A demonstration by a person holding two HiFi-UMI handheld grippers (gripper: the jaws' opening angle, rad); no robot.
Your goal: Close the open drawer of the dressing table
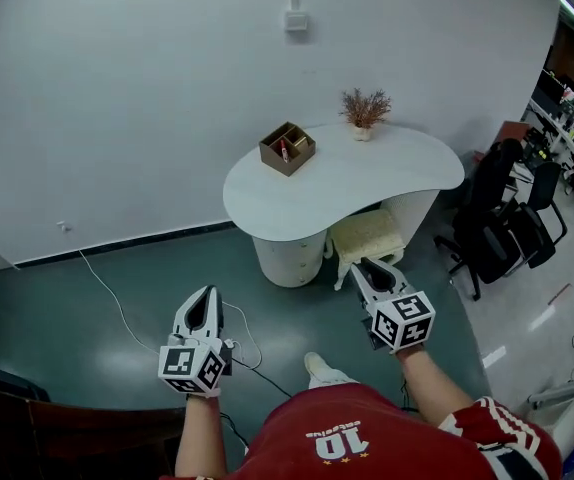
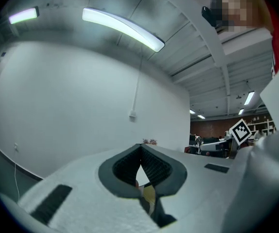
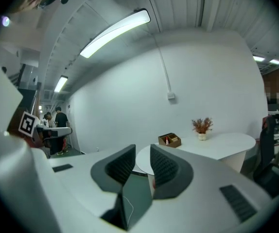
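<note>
The white dressing table [image 1: 387,173] stands against the wall, its curved top resting on a round drawer pedestal [image 1: 289,258]. From here I cannot make out which drawer stands open. The table also shows in the right gripper view as a white top [image 3: 227,144] beyond the jaws. My left gripper [image 1: 205,293] hangs over the green floor well short of the table, its jaws meeting at the tips [image 2: 140,148] with nothing in them. My right gripper [image 1: 360,265] is raised closer to the table, above the stool, with a gap between its pads [image 3: 142,150] and nothing between them.
A cream stool [image 1: 367,236] sits under the table's right side. On top are a brown organiser box [image 1: 287,148] and a small dried plant [image 1: 365,113]. Black office chairs [image 1: 507,218] crowd the right. A white cable [image 1: 117,308] trails across the floor at left.
</note>
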